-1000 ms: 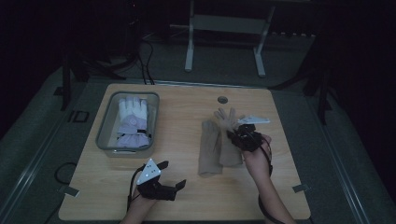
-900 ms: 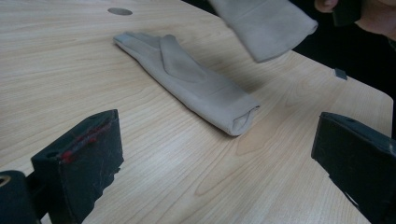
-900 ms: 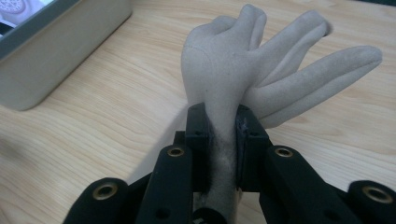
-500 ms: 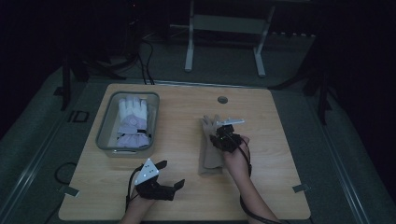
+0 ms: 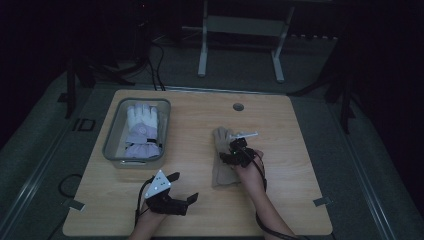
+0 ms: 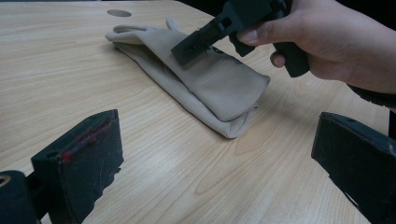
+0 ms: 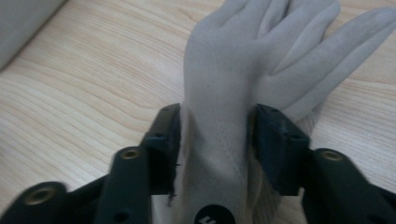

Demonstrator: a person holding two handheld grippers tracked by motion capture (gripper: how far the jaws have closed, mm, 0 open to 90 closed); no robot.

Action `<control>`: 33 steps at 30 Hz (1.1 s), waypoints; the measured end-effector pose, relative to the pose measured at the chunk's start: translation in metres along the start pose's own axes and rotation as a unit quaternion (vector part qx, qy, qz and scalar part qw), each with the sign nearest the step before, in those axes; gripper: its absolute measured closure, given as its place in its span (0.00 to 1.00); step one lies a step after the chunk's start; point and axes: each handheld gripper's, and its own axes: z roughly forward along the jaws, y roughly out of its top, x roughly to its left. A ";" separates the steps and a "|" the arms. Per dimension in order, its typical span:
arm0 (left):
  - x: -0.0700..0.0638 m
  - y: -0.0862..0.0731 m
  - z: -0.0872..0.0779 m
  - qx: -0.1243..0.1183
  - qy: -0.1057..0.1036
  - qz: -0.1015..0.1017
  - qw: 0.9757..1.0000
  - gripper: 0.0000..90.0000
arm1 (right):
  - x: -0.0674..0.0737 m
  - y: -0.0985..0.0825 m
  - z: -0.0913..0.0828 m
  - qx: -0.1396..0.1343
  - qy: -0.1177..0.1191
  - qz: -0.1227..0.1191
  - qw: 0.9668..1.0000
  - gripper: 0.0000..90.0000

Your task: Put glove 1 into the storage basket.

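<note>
High view, wooden desk (image 5: 300, 200) in a dark room, beige glove (image 5: 222, 160) flat on it, straddled by just-opened right gripper (image 5: 235, 152), left gripper (image 5: 182, 187) held open nearby.

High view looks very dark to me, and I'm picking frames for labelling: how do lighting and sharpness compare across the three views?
High view: dim, room beyond the table nearly black, beige glove small and low in contrast. Left gripper view: bright, even, wood grain and glove crisp, its own jaws in front slightly soft. Right gripper view: well lit, but the jaws and glove up close look soft.
</note>
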 end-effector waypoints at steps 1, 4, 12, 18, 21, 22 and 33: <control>0.000 0.000 0.000 0.000 0.000 0.000 1.000 0.03 | 0.000 0.001 -0.002 -0.004 0.005 0.002 1.000 0.53; 0.000 0.000 0.000 0.001 -0.001 0.000 1.000 0.03 | 0.003 0.005 -0.008 -0.010 0.014 0.004 1.000 0.45; 0.000 0.000 0.000 0.001 -0.001 0.001 1.000 0.03 | 0.014 0.004 -0.036 -0.020 -0.001 -0.058 0.998 0.55; -0.001 0.000 0.001 0.003 0.000 0.004 1.000 0.03 | 0.028 -0.020 -0.035 0.040 0.047 -0.106 0.992 0.60; -0.001 0.000 0.001 0.004 -0.002 0.005 1.000 0.03 | 0.029 -0.028 -0.029 0.061 0.043 -0.119 0.990 0.63; -0.001 0.000 0.001 0.004 -0.002 0.005 1.000 0.03 | 0.030 -0.036 -0.020 0.085 0.055 -0.125 0.987 0.63; -0.001 0.000 0.002 0.006 -0.002 0.003 1.000 0.03 | 0.040 -0.041 -0.015 0.093 0.042 -0.153 0.983 0.97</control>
